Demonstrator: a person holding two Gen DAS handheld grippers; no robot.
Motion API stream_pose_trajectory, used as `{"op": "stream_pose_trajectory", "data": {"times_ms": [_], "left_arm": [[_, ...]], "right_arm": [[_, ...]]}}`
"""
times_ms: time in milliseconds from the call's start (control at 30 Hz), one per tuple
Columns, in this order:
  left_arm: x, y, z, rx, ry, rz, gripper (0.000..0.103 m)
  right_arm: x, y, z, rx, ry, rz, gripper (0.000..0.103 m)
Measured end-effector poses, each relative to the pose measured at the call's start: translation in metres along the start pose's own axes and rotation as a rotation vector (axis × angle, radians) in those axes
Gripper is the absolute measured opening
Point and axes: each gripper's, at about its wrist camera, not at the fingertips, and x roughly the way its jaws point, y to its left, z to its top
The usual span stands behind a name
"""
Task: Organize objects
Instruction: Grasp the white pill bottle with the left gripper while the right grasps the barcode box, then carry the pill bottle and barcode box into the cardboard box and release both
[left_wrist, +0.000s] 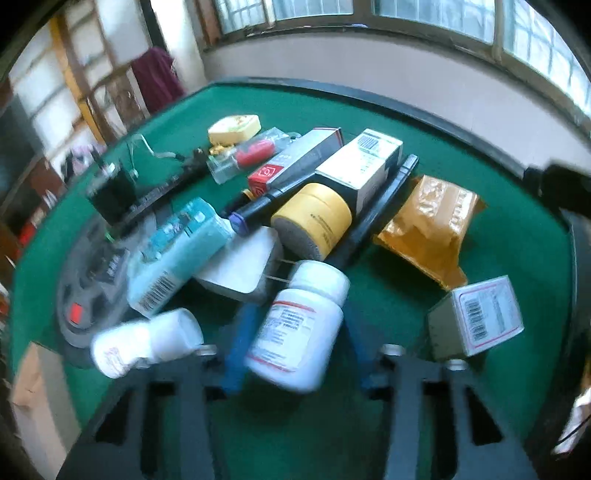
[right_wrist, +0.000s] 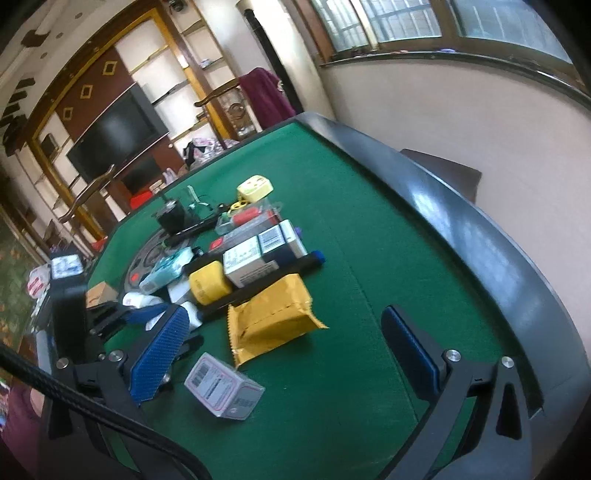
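Note:
My left gripper (left_wrist: 295, 343) is shut on a white pill bottle (left_wrist: 299, 325) with a red-edged label, blue pads on both its sides, just above the green table (left_wrist: 388, 122). A second white bottle (left_wrist: 144, 341) lies to its left. Beyond it is a pile: a teal box (left_wrist: 173, 254), a white box (left_wrist: 240, 266), a yellow tape roll (left_wrist: 314, 218), a white and black box (left_wrist: 362, 166), a red and grey box (left_wrist: 295, 158). My right gripper (right_wrist: 284, 350) is open and empty above the table, with a grey barcode box (right_wrist: 223, 387) between its fingers.
A yellow padded envelope (left_wrist: 428, 225) lies right of the pile, also in the right wrist view (right_wrist: 273, 317). The grey barcode box (left_wrist: 476, 317) sits near the left gripper's right finger. A yellow plug (left_wrist: 234, 127), a clear case (left_wrist: 247, 153) and a black tool (left_wrist: 110, 192) lie farther back. The table's black rim (right_wrist: 461, 229) runs along the right.

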Motion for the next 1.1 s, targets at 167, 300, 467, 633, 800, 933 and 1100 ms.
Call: {"op": "stream_pose_trajectory", "data": {"times_ms": [167, 300, 467, 633, 800, 933, 1100], "left_arm": [[-0.013, 0.009, -0.011, -0.131, -0.035, -0.047, 0.030], [-0.044, 0.019, -0.031, -0.222, -0.088, -0.062, 0.030], [-0.088, 0.031, -0.065, -0.315, -0.157, -0.089, 0.030], [-0.117, 0.046, -0.093, -0.378, -0.193, -0.093, 0.031], [-0.127, 0.064, -0.114, -0.448, -0.211, -0.081, 0.031], [-0.150, 0.081, -0.131, -0.506, -0.249, -0.095, 0.031], [-0.190, 0.110, -0.143, -0.565, -0.296, -0.078, 0.031]], "right_arm": [[0.004, 0.010, -0.002, -0.051, 0.032, 0.025, 0.103], [0.009, 0.031, -0.008, -0.189, 0.095, 0.062, 0.103], [0.025, 0.065, -0.026, -0.378, 0.156, 0.076, 0.103], [0.051, 0.083, -0.040, -0.509, 0.193, -0.010, 0.081], [0.066, 0.083, -0.042, -0.486, 0.246, -0.039, 0.051], [0.049, 0.088, -0.042, -0.439, 0.239, 0.011, 0.051], [0.023, 0.115, -0.031, -0.383, 0.225, 0.149, 0.051]]}}
